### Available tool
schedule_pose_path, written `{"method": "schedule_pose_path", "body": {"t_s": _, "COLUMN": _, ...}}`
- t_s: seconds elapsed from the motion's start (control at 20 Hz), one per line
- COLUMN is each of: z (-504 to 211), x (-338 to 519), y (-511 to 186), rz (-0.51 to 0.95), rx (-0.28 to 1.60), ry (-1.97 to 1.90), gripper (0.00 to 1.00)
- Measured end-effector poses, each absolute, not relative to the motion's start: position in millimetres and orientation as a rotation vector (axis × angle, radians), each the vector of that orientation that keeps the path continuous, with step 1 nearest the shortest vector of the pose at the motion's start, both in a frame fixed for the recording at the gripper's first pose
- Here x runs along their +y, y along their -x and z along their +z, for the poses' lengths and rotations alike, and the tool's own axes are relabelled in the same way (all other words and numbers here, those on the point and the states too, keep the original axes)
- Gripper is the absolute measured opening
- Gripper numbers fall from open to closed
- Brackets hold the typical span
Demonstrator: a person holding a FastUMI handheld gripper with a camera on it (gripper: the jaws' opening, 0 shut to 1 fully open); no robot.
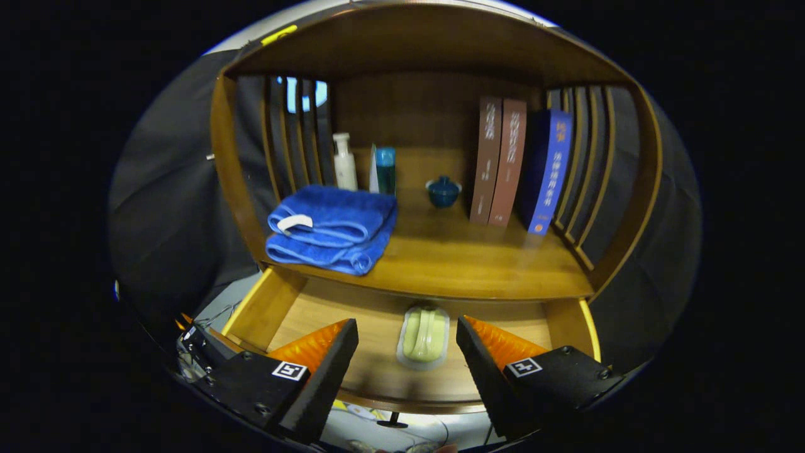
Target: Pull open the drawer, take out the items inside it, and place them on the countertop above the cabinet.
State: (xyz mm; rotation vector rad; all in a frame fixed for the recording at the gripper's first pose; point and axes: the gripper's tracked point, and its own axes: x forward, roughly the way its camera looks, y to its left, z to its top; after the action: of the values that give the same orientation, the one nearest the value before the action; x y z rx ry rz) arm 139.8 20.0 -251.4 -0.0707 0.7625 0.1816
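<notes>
Inside the pulled-open wooden drawer [314, 314], on its floor, lies a pale green oblong packet [423, 335] with a clear sealed rim and lengthwise ridges, its long axis running from the drawer's front toward its back, directly ahead of the tool [407, 352]. Spread wide and holding nothing, the tool hangs over the drawer's front edge with the packet in the gap between its fingers, touching neither. Above the drawer, the cabinet's tabletop [453, 264] carries a folded blue towel [333, 228], a white bottle [344, 162], a teal bottle [385, 168], a small blue lidded cup [443, 190] and three upright books [519, 167].
</notes>
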Motion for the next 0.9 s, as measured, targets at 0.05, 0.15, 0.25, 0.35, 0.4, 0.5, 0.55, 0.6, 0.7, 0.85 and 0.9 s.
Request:
{"method": "schedule_pose_path", "body": {"t_s": 0.05, "z": -267, "x": 20, "y": -144, "rz": 0.176, "rx": 0.818, "ry": 0.066, "gripper": 0.99}}
{"method": "schedule_pose_path", "body": {"t_s": 0.15, "z": -300, "x": 22, "y": -149, "rz": 0.162, "rx": 0.933, "ry": 0.049, "gripper": 0.99}}
{"method": "schedule_pose_path", "body": {"t_s": 0.25, "z": -326, "x": 18, "y": -157, "rz": 0.132, "rx": 1.006, "ry": 0.076, "gripper": 0.96}}
{"method": "schedule_pose_path", "body": {"t_s": 0.35, "z": -345, "x": 11, "y": -171, "rz": 0.09, "rx": 1.035, "ry": 0.094, "gripper": 0.84}}
{"method": "schedule_pose_path", "body": {"t_s": 0.4, "z": -356, "x": 8, "y": -175, "rz": 0.068, "rx": 1.057, "ry": 0.099, "gripper": 0.8}}
{"method": "schedule_pose_path", "body": {"t_s": 0.5, "z": -369, "x": 0, "y": -180, "rz": 0.022, "rx": 1.081, "ry": 0.101, "gripper": 0.5}}
{"method": "schedule_pose_path", "body": {"t_s": 0.55, "z": -374, "x": -6, "y": -183, "rz": 0.006, "rx": 1.085, "ry": 0.114, "gripper": 0.35}}
{"method": "schedule_pose_path", "body": {"t_s": 0.6, "z": -376, "x": -3, "y": -181, "rz": 0.023, "rx": 1.104, "ry": 0.104, "gripper": 0.31}}
{"method": "schedule_pose_path", "body": {"t_s": 0.7, "z": -375, "x": -3, "y": -184, "rz": 0.026, "rx": 1.097, "ry": 0.09, "gripper": 0.23}}
{"method": "schedule_pose_path", "body": {"t_s": 0.85, "z": -377, "x": -8, "y": -183, "rz": 0.031, "rx": 1.079, "ry": 0.077, "gripper": 0.1}}
{"method": "schedule_pose_path", "body": {"t_s": 0.9, "z": -370, "x": -6, "y": -182, "rz": 0.033, "rx": 1.075, "ry": 0.058, "gripper": 0.1}}
